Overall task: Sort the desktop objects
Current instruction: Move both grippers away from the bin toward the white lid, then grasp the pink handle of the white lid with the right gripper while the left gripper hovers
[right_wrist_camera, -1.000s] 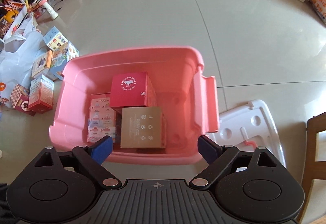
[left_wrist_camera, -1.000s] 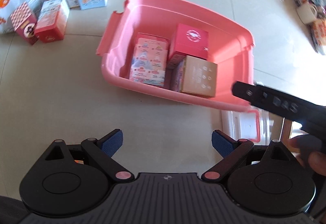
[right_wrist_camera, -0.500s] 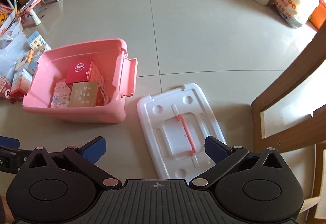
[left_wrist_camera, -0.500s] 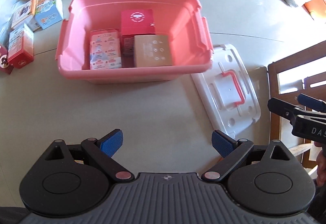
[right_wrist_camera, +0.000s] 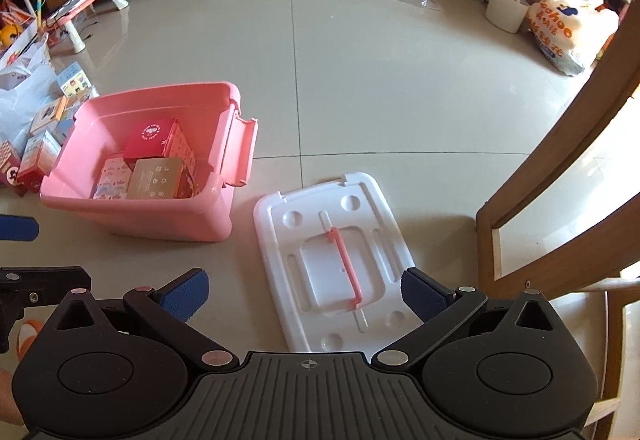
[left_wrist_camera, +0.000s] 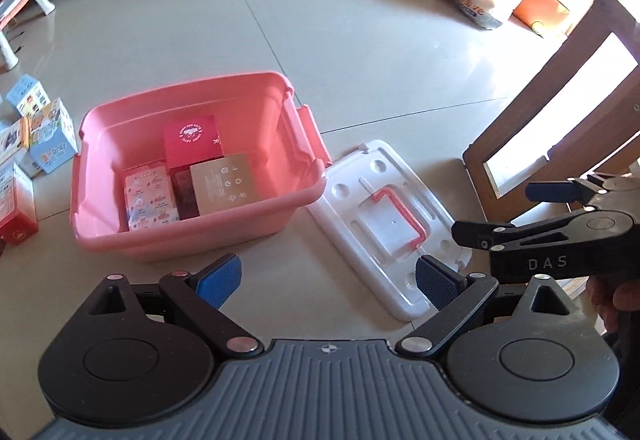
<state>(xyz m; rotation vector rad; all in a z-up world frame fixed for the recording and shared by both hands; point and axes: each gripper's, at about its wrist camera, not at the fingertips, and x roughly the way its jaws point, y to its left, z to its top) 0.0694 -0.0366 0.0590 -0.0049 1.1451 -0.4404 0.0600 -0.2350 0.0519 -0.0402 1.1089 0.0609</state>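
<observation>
Both sets of jaws stand spread wide and hold nothing. My left gripper (left_wrist_camera: 327, 278) hangs above bare floor just near of the pink bin (left_wrist_camera: 192, 236), its blue pads apart. My right gripper (right_wrist_camera: 304, 290) hangs over the near end of the white lid (right_wrist_camera: 316, 252), which lies flat on the tiles just right of the bin, apart from it, pink handle up.

Inside the bin sit a red box (left_wrist_camera: 193, 140), a tan box (left_wrist_camera: 222, 184) near of it and a pale pink box (left_wrist_camera: 150, 200) to the left, all packed close together.

The left view catches the right gripper from the side at its right edge, fingers pointing left above the lid's near corner, with fingertips of a hand (left_wrist_camera: 614, 298) below it. The right view shows only a blue pad and black link of the left gripper at its left edge.

More small boxes (left_wrist_camera: 38, 144) lie on the floor left of the bin. A wooden frame (right_wrist_camera: 560, 200) stands to the right; bags (right_wrist_camera: 560, 28) and a white basket (right_wrist_camera: 506, 10) sit far right.
</observation>
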